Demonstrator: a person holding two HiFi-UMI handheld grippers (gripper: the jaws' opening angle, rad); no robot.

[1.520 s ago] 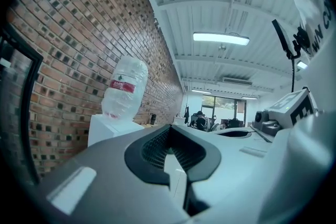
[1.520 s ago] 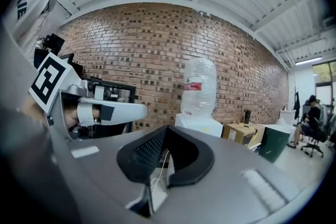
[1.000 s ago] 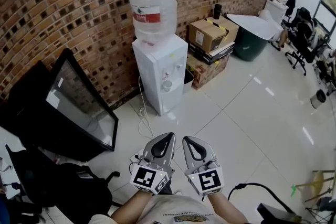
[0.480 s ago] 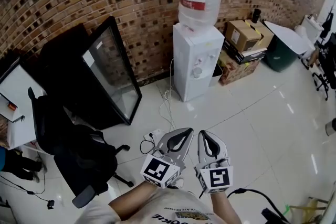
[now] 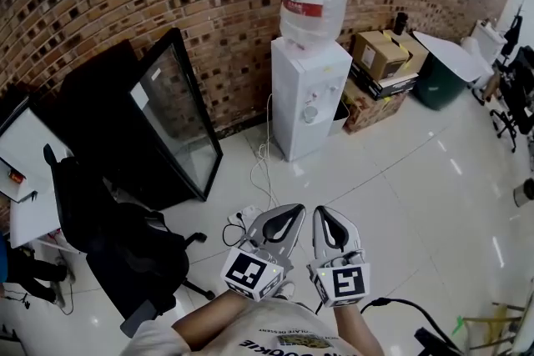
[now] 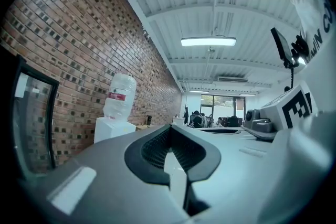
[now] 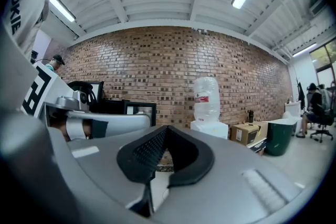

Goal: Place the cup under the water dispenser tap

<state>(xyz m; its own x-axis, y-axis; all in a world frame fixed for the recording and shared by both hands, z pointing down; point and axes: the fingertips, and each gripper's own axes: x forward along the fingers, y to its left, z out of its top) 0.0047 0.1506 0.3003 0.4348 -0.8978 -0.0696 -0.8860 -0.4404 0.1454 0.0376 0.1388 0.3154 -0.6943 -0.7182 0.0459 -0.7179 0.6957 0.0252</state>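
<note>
1. The left gripper (image 5: pixel 289 213) and the right gripper (image 5: pixel 328 214) are held side by side close to the person's body. They are well short of the water dispenser (image 5: pixel 304 100) and point level towards it. Both pairs of jaws are clenched on nothing.
2. Neither gripper holds a cup. This fits a cup still to be fetched, or one already set down and left, so the next move cannot be judged.
3. Between the grippers and the dispenser lies bare white floor (image 5: pixel 392 188). A power strip (image 5: pixel 249 217) and a white cord (image 5: pixel 264 167) run towards the dispenser's left foot and could snag a step.
4. A small pale round thing (image 5: pixel 310 114) sits on the dispenser's front by the taps. It is too small to tell whether it is a cup or a fitting.
5. Left of the dispenser leans a black glass panel (image 5: pixel 179 125), and cardboard boxes (image 5: pixel 380 54) crowd its right side. The open room is straight in front and to the front-right.
</note>
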